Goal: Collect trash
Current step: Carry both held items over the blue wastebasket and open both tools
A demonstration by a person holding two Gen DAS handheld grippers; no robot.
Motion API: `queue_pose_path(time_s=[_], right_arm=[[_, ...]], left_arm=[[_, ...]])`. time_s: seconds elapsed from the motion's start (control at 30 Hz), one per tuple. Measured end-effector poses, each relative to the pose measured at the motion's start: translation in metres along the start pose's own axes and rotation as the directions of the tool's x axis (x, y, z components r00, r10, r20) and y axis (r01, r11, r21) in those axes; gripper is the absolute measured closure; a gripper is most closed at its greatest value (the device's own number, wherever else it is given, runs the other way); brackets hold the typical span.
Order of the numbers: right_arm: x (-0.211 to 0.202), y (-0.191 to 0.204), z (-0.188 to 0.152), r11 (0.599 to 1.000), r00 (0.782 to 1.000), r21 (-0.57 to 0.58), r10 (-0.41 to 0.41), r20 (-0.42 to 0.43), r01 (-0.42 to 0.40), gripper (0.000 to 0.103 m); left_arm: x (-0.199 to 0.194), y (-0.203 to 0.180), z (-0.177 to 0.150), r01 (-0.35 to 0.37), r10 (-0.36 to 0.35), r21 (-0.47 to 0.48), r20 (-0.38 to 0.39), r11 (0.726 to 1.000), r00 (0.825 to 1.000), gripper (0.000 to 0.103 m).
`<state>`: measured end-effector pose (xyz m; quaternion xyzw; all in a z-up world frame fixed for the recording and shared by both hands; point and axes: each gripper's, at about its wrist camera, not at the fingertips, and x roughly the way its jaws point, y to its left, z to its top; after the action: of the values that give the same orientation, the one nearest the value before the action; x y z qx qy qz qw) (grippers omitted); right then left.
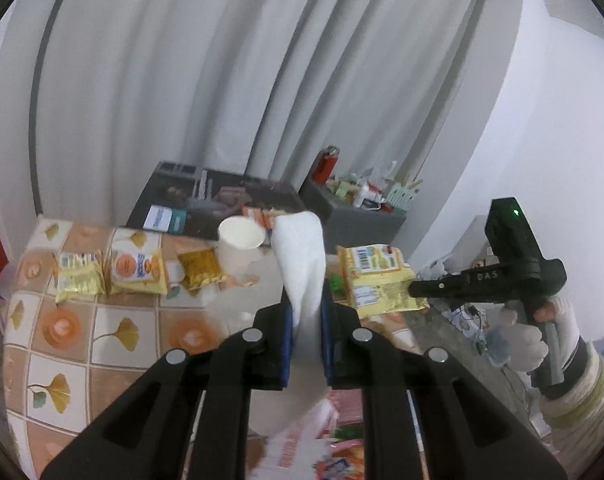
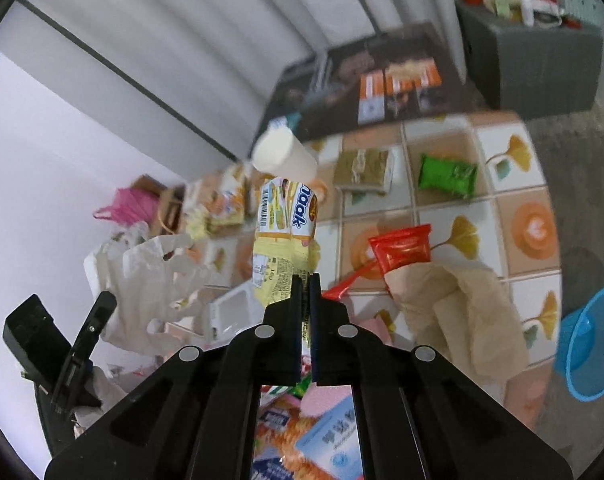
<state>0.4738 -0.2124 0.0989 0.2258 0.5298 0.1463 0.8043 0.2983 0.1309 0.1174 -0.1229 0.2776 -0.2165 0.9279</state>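
Note:
My left gripper [image 1: 306, 312] is shut on a white plastic bag [image 1: 302, 264] and holds its edge up above the tiled table [image 1: 114, 332]. My right gripper [image 2: 307, 280] is shut on a yellow snack wrapper [image 2: 284, 236] and holds it above the table; the wrapper also shows in the left wrist view [image 1: 378, 280], right of the bag. The white bag hangs at the left of the right wrist view [image 2: 142, 280]. More trash lies on the table: a white paper cup [image 1: 240, 240], yellow packets [image 1: 136, 268], a green packet [image 2: 446, 174], a red wrapper [image 2: 402, 246].
A crumpled brown paper bag [image 2: 462, 308] lies on the table's right side. A blue basin [image 2: 590, 344] stands on the floor. A dark flat box [image 1: 214, 204] and a grey box of clutter [image 1: 362, 216] sit behind the table. Curtains hang behind.

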Motion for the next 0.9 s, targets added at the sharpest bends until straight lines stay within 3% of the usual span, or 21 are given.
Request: queue_pose_path(time_s=[0.23, 0.37, 0.5, 0.57, 0.63, 0.67, 0.77, 0.83, 0.9], right_arm=[[-0.090, -0.033, -0.049, 0.999, 0.992, 0.033, -0.038, 0.123, 0.034, 0.101], [-0.150, -0.088, -0.095, 0.988, 0.976, 0.119, -0.117, 0.186, 0.095, 0.101], [-0.188, -0.150, -0.135, 0.961, 0.958, 0.232, -0.202, 0.202, 0.154, 0.101], [-0.200, -0.189, -0.158, 0.933, 0.949, 0.308, -0.251, 0.189, 0.185, 0.101], [-0.205, -0.224, -0.175, 0.904, 0.941, 0.374, -0.289, 0.177, 0.207, 0.101], [-0.206, -0.252, -0.187, 0.878, 0.938, 0.430, -0.305, 0.165, 0.210, 0.101], [-0.201, -0.304, -0.206, 0.828, 0.935, 0.520, -0.327, 0.139, 0.212, 0.101], [-0.193, -0.336, -0.217, 0.793, 0.935, 0.571, -0.334, 0.120, 0.210, 0.101], [-0.178, -0.371, -0.222, 0.754, 0.937, 0.624, -0.337, 0.096, 0.208, 0.101]], left_arm=[[-0.019, -0.086, 0.003, 0.119, -0.116, 0.065, -0.050, 0.991, 0.992, 0.092], [-0.002, -0.154, -0.008, 0.235, -0.220, 0.093, -0.146, 0.968, 0.964, 0.092], [0.038, -0.239, -0.025, 0.358, -0.314, 0.131, -0.274, 0.924, 0.909, 0.092], [0.067, -0.283, -0.041, 0.415, -0.347, 0.146, -0.348, 0.898, 0.871, 0.092], [0.102, -0.330, -0.063, 0.469, -0.371, 0.142, -0.436, 0.872, 0.820, 0.092], [0.125, -0.357, -0.078, 0.496, -0.376, 0.138, -0.491, 0.857, 0.786, 0.092], [0.178, -0.406, -0.113, 0.520, -0.343, 0.156, -0.590, 0.840, 0.731, 0.092], [0.225, -0.435, -0.145, 0.528, -0.311, 0.152, -0.662, 0.836, 0.682, 0.091], [0.260, -0.454, -0.168, 0.528, -0.280, 0.161, -0.701, 0.834, 0.656, 0.091]])
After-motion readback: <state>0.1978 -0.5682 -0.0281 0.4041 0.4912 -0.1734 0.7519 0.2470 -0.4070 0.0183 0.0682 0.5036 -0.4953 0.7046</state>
